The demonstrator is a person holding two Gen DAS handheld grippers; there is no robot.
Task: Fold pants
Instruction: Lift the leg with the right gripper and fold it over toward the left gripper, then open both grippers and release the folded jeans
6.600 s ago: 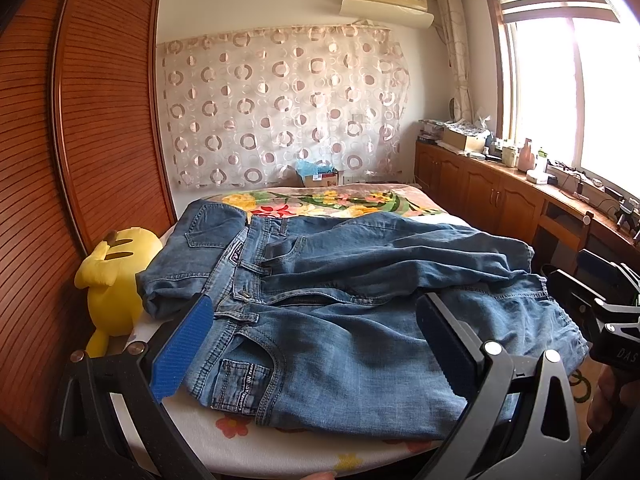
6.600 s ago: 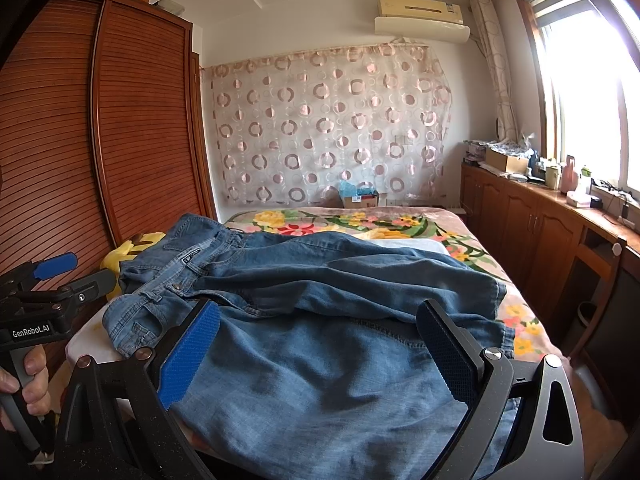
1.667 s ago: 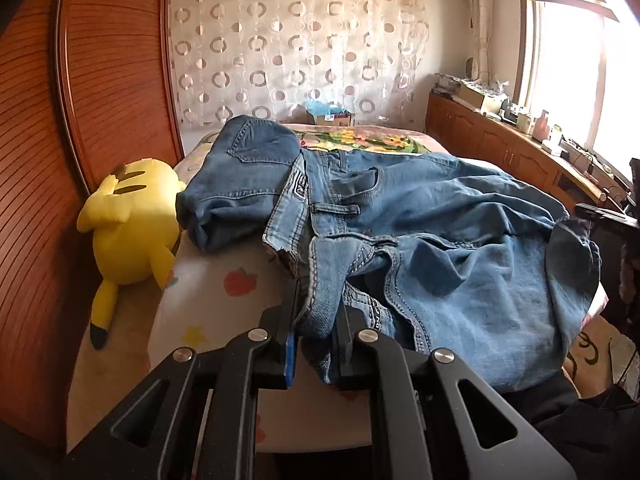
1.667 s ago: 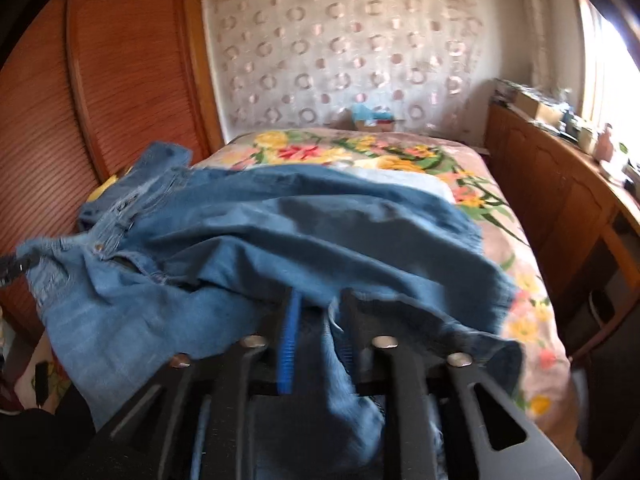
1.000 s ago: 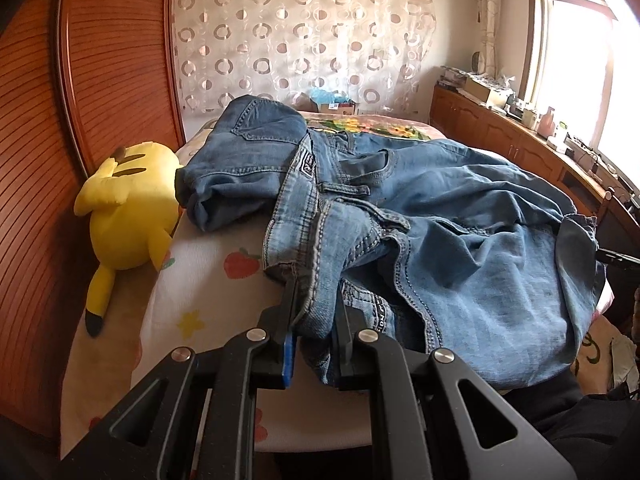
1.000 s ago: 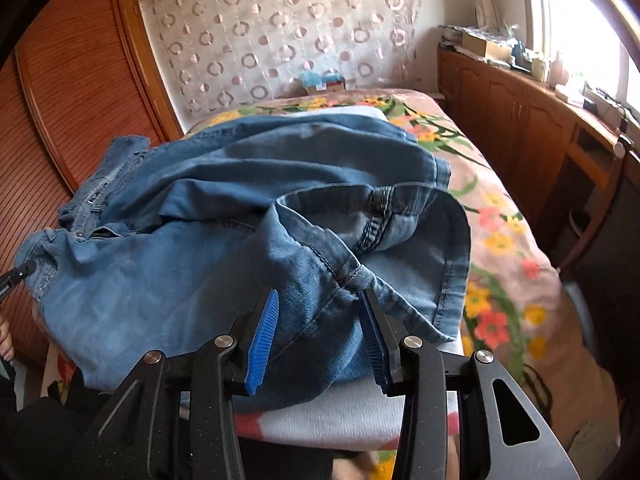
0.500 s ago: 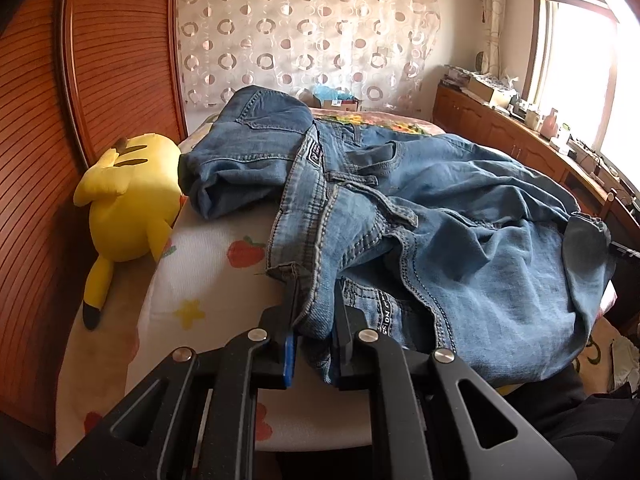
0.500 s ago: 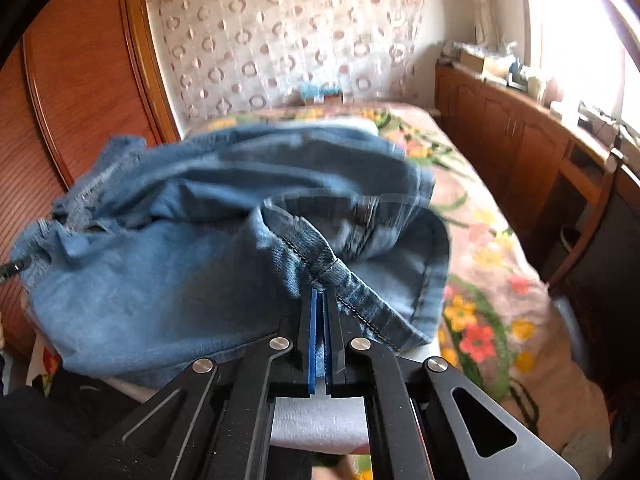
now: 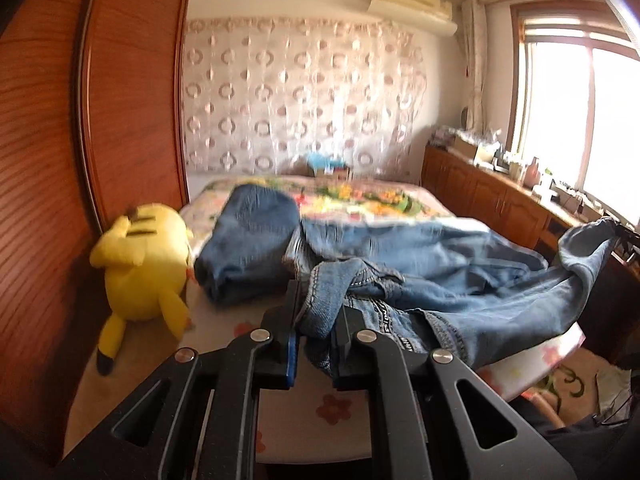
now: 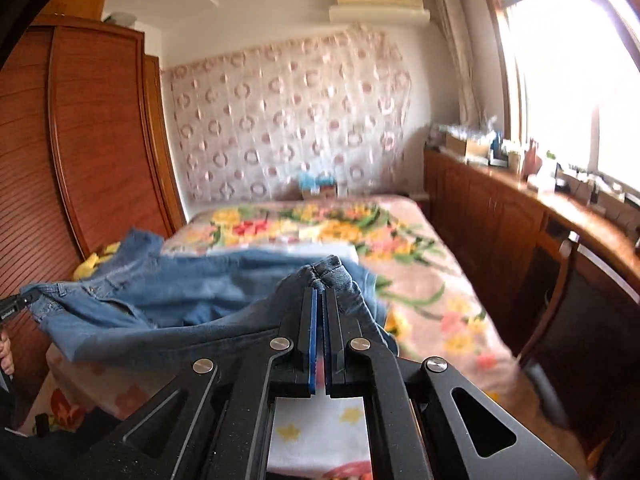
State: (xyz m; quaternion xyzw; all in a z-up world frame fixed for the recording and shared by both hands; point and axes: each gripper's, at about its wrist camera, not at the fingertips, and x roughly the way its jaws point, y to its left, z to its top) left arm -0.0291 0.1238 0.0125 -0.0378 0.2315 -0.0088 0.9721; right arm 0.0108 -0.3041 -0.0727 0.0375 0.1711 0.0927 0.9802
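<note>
A pair of blue jeans (image 9: pixel 460 280) is stretched between both grippers above the near end of the bed. My left gripper (image 9: pixel 316 320) is shut on the jeans' waistband. My right gripper (image 10: pixel 320 300) is shut on the jeans (image 10: pixel 160 304) at a bunched seam near the other end. In the left wrist view the far corner of the jeans is lifted at the right edge. A second pair of jeans (image 9: pixel 248 236) lies folded on the bed beyond the left gripper.
A yellow plush toy (image 9: pixel 140 256) lies at the bed's left edge against the wooden wardrobe (image 9: pixel 80 160). The floral bedspread (image 10: pixel 340 232) covers the far half of the bed. A wooden counter (image 10: pixel 560 208) with small items runs along the right wall under the window.
Both grippers have risen and lifted the jeans off the bed, pulling them taut between them. Both views are blurred by motion. The folded jeans and plush toy have not moved.
</note>
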